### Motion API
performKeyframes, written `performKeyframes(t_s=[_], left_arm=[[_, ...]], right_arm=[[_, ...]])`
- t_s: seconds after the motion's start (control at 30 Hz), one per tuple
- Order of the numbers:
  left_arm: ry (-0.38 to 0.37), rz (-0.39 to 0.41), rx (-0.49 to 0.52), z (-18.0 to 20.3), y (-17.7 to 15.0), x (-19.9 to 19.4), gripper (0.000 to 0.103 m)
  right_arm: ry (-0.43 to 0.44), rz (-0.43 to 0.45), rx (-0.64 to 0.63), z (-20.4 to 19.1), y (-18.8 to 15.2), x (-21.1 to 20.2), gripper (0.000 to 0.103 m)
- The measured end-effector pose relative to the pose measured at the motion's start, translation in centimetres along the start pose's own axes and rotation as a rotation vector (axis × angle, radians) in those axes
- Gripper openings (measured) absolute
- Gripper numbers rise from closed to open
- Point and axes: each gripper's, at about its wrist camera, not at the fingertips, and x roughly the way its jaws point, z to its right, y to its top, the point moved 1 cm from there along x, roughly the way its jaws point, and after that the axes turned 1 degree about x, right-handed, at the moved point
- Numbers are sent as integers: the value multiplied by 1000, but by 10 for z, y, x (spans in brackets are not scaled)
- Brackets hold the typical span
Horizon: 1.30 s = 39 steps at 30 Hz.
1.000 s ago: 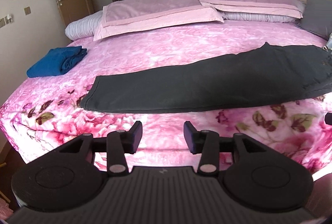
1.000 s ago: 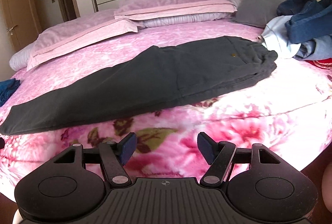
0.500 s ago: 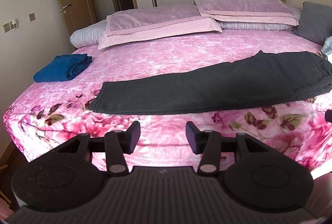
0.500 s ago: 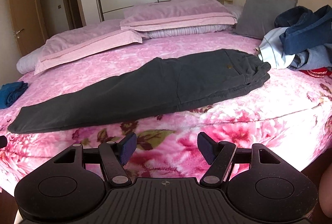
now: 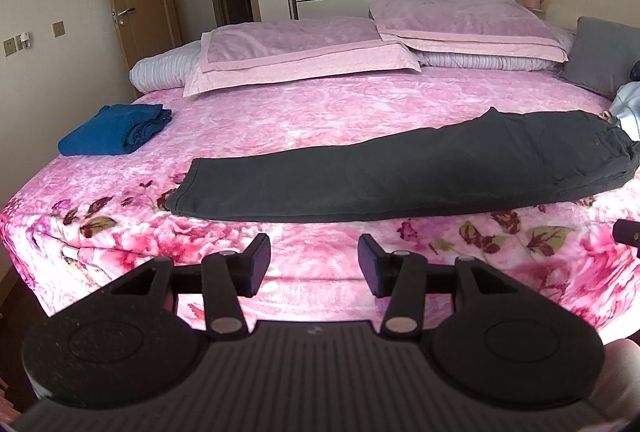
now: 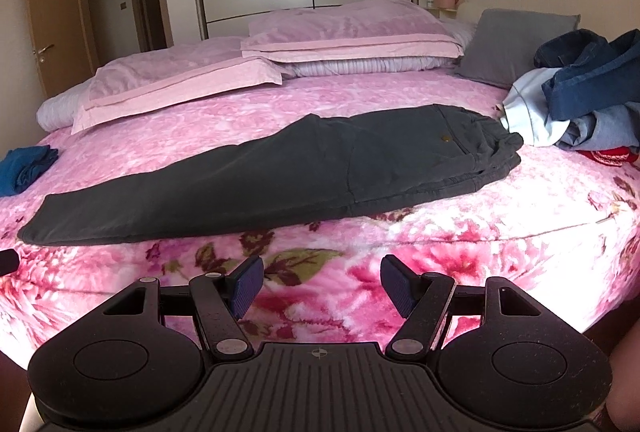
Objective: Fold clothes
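A pair of dark grey trousers [image 5: 400, 176] lies flat along the near edge of the bed [image 5: 320, 112], folded lengthwise so one leg covers the other. Its long axis runs across the bed from side to side, roughly parallel to the near edge, with a slight slant: the leg cuffs point to the left and sit closer to the edge, while the waistband points right and lies a little farther in. In the right wrist view the trousers [image 6: 280, 176] show the waist end, with a small brass button, just beside a loose pile of clothes [image 6: 580, 100] in blue, white and red.

A folded blue garment [image 5: 112, 130] rests well apart from the trousers on the left side of the bed, below the pink pillows [image 5: 300, 48]. A grey cushion [image 6: 516, 44] leans at the right by the pile.

The left gripper [image 5: 313, 264] hangs in front of the bed's edge, its jaws apart with nothing between them. The right gripper [image 6: 321, 286] is likewise spread wide and empty, over the flowered bedspread.

Compared with a second ago, both grippers have drawn back and up from the bed, so the trousers look smaller and more of the room shows. The left gripper's jaws stand a touch wider than before; the trousers have not shifted.
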Motion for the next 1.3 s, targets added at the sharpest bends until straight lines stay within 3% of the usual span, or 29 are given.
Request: performKeyframes(t_s=[0.6, 0.73, 0.9, 1.1, 1.3], left_arm=[[-9, 12, -55, -18, 5, -2, 44], [-17, -7, -115, -33, 5, 8, 44], [-47, -58, -271, -61, -5, 38, 46], [-75, -89, -464, -96, -22, 88, 42], [-161, -91, -762, -143, -30, 141, 40]], right_arm=[[56, -18, -68, -30, 0, 9, 68], [85, -18, -85, -45, 3, 15, 68], [122, -67, -57, -48, 1, 43, 68], [98, -159, 2, -31, -15, 96, 68], [175, -151, 203, 8, -1, 135, 68]])
